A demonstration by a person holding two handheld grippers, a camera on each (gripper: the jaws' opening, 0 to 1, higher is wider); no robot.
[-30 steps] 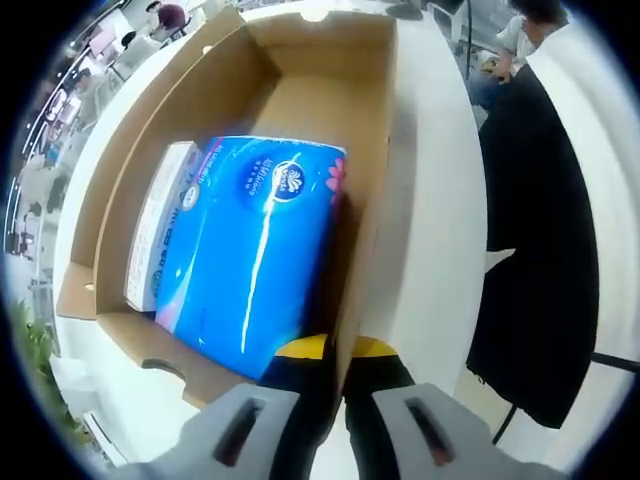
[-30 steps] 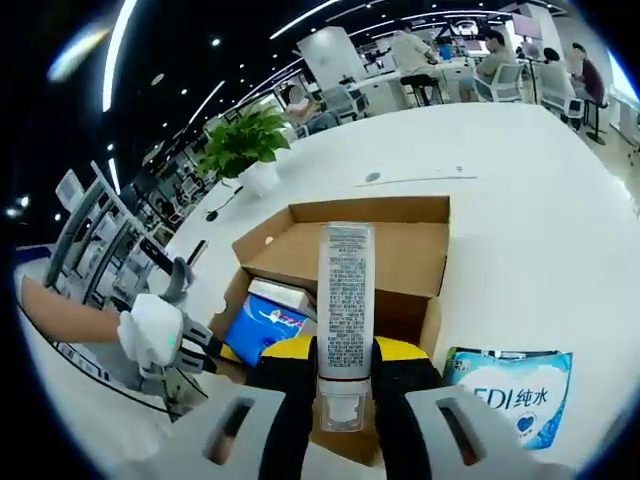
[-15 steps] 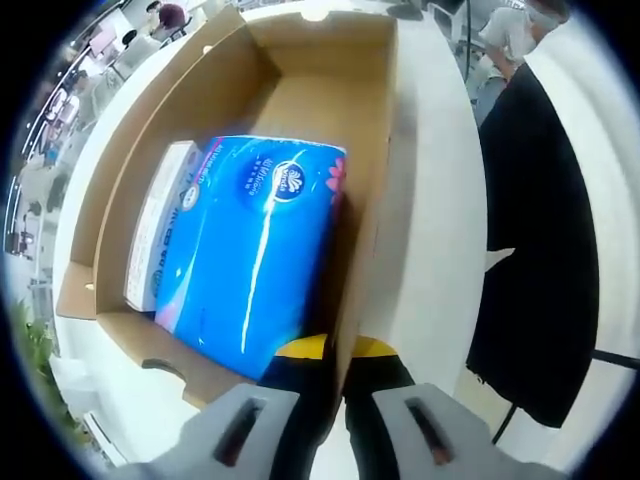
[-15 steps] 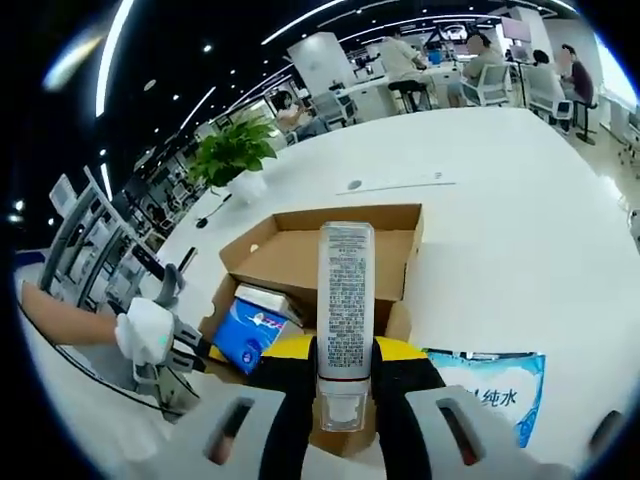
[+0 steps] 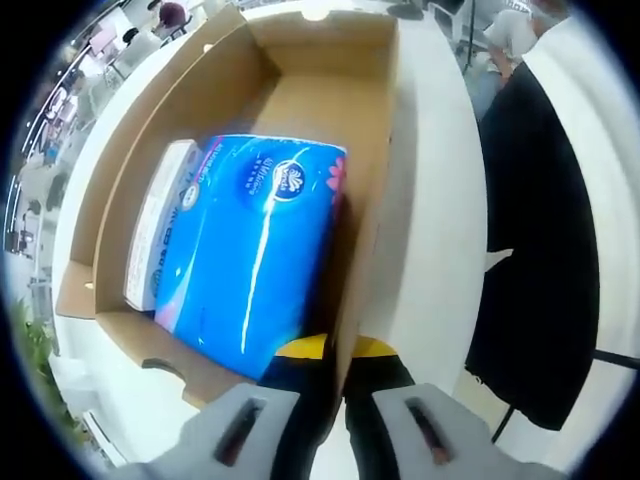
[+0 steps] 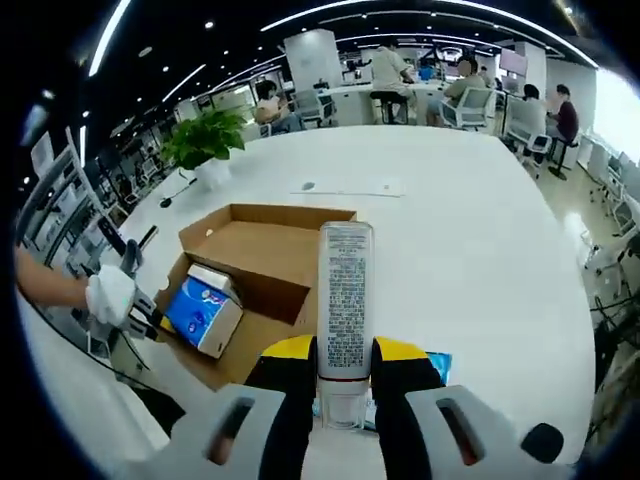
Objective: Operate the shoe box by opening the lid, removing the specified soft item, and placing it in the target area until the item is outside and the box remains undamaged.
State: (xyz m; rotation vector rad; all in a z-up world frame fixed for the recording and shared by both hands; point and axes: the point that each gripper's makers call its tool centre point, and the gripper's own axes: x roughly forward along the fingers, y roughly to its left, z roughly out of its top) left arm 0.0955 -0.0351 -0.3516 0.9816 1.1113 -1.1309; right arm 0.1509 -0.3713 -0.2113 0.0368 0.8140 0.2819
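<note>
The open cardboard shoe box [image 5: 300, 90] lies on the white table [image 5: 430, 220]. Inside it are a blue soft tissue pack [image 5: 260, 250] and, beside that, a white carton [image 5: 155, 235]. My left gripper [image 5: 337, 350] is shut on the box's side wall at its near end. My right gripper [image 6: 345, 350] is raised above the table, shut on a white tube [image 6: 345, 300] that stands upright between its jaws. From there the box [image 6: 270, 250] sits lower left, with the blue pack [image 6: 200, 310] in it. A gloved hand [image 6: 108, 295] holds the left gripper [image 6: 155, 322] at the box's corner.
A blue-and-white wipes pack [image 6: 438, 365] lies on the table [image 6: 460, 250], mostly hidden behind my right gripper. A potted plant [image 6: 205, 140] stands at the far left edge. Something black [image 5: 540, 250] hangs past the table edge. People sit at desks in the background.
The right gripper has carried the tube up and away to the right, so the box now sits farther left and smaller in its view. The left gripper has stayed on the box wall.
</note>
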